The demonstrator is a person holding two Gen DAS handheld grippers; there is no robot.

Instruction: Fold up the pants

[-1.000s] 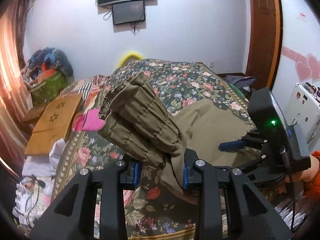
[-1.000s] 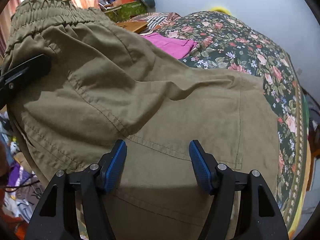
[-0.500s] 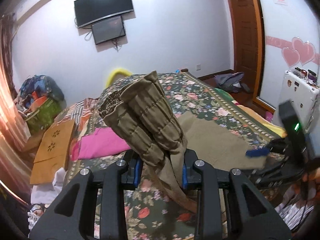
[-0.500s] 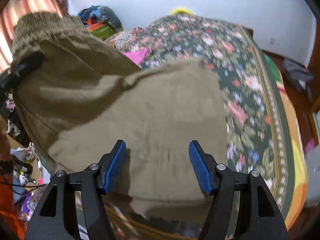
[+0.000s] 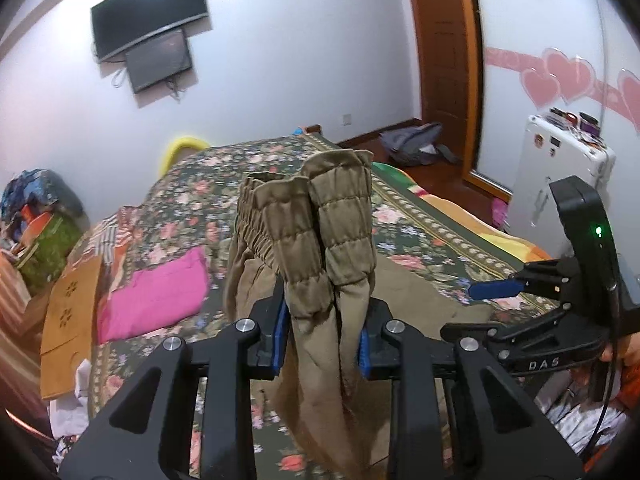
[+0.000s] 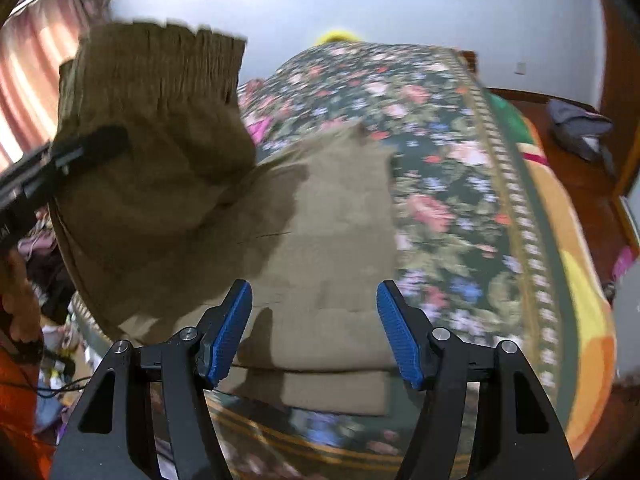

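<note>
Olive-brown pants (image 5: 316, 232) hang from my left gripper (image 5: 320, 340), which is shut on the doubled elastic waistband and holds it up above the floral bed (image 5: 420, 216). The legs (image 6: 328, 240) lie spread on the bed, with folded hems near the front edge. My right gripper (image 6: 316, 340) is open and empty, hovering above the pants' lower part. It also shows at the right of the left wrist view (image 5: 496, 290). The left gripper shows at the left of the right wrist view (image 6: 80, 152), holding the lifted waistband (image 6: 160, 64).
A pink cloth (image 5: 156, 296) lies on the bed's left side beside a wooden board (image 5: 72, 312). Clutter piles up at the left. A white appliance (image 5: 560, 176) and a grey bag (image 5: 416, 144) on the floor are at the right. A TV (image 5: 148, 32) hangs on the wall.
My left gripper has lifted the waistband higher and turned it upright. My right gripper has pulled back and up from the fabric toward the bed's front edge, still open.
</note>
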